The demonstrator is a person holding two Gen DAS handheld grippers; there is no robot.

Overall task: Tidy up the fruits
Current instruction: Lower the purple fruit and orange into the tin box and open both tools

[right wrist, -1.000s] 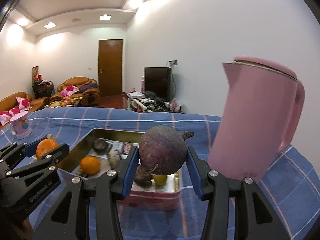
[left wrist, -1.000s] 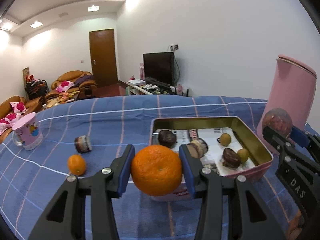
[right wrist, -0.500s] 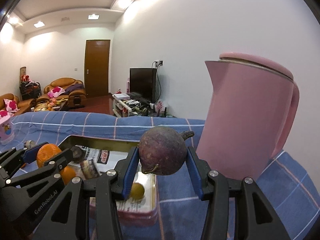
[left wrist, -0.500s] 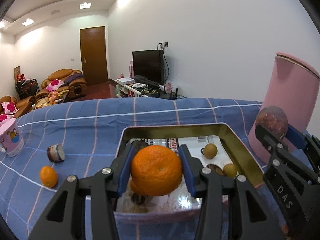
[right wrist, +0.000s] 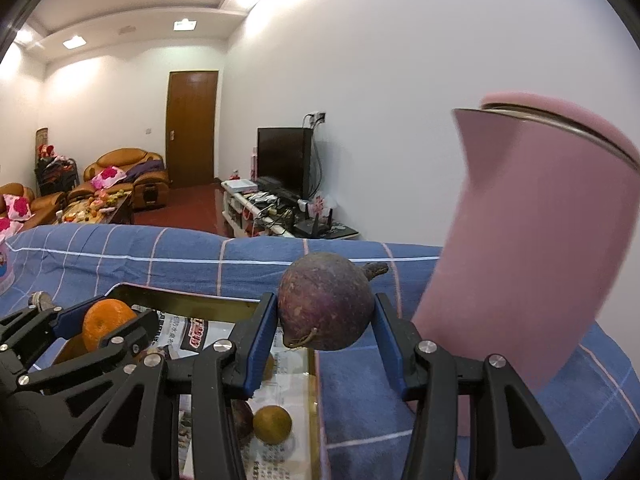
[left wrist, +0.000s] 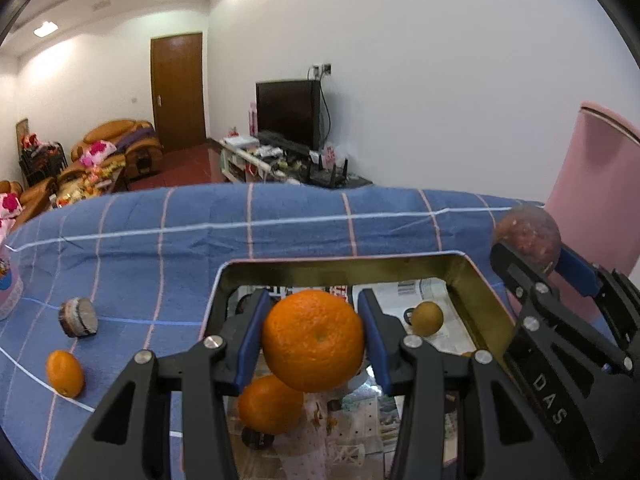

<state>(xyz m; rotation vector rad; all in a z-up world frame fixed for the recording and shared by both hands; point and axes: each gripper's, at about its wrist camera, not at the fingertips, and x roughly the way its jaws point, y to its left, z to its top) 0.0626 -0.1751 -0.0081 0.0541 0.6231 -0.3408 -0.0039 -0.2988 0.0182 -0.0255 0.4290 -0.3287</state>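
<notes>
My left gripper (left wrist: 313, 340) is shut on a large orange (left wrist: 313, 341) and hangs over the metal tin (left wrist: 344, 266), which is lined with printed paper. Inside the tin lie another orange (left wrist: 269, 405), a small yellow-brown fruit (left wrist: 427, 319) and some dark fruit. My right gripper (right wrist: 326, 320) is shut on a purple mangosteen (right wrist: 326, 306), over the tin's right rim (right wrist: 312, 400) and beside the pink jug (right wrist: 532, 240). The left wrist view shows that gripper and its mangosteen (left wrist: 526, 236) at the right. A small orange (left wrist: 65, 373) and a cut dark fruit (left wrist: 78, 317) lie on the blue checked cloth (left wrist: 160, 240).
The tall pink jug (left wrist: 596, 208) stands close to the tin's right side. A pink mug (left wrist: 8, 292) sits at the cloth's far left edge. Beyond the table are sofas, a door and a television.
Both grippers have moved forward with their fruit. The left one now hangs over the tin's inside instead of in front of it; the right one has shifted from over the tin toward its right rim and the jug.
</notes>
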